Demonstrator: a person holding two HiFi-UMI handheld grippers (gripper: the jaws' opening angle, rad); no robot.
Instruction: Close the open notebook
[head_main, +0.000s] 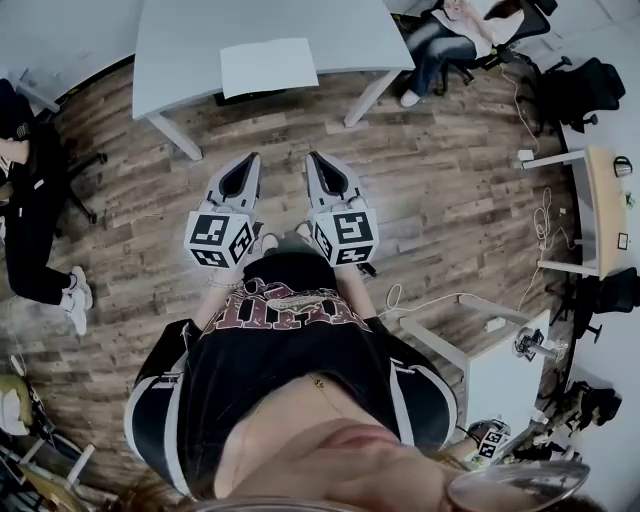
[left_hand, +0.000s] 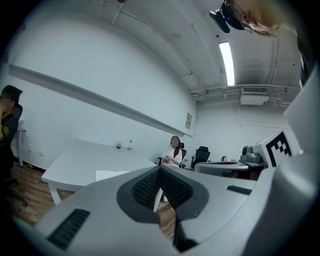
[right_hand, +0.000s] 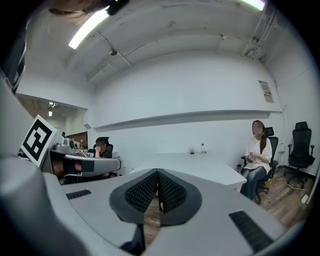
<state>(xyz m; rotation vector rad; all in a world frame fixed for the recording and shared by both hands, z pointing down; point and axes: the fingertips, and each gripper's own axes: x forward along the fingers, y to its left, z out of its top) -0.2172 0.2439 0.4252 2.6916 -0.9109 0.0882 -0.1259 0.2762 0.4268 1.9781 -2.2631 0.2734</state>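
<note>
Two claws, left gripper (head_main: 248, 160) and right gripper (head_main: 316, 160), both closed tight and empty. The notebook (head_main: 268, 66) sits on the table (head_main: 180, 50) ahead.

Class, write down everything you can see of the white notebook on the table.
The notebook lies flat on the pale grey table, close to its near edge and slightly askew. It shows as a plain white rectangle, paper by its look, with no print that can be made out. Only the table touches it. A middle fold cannot be made out.
</note>
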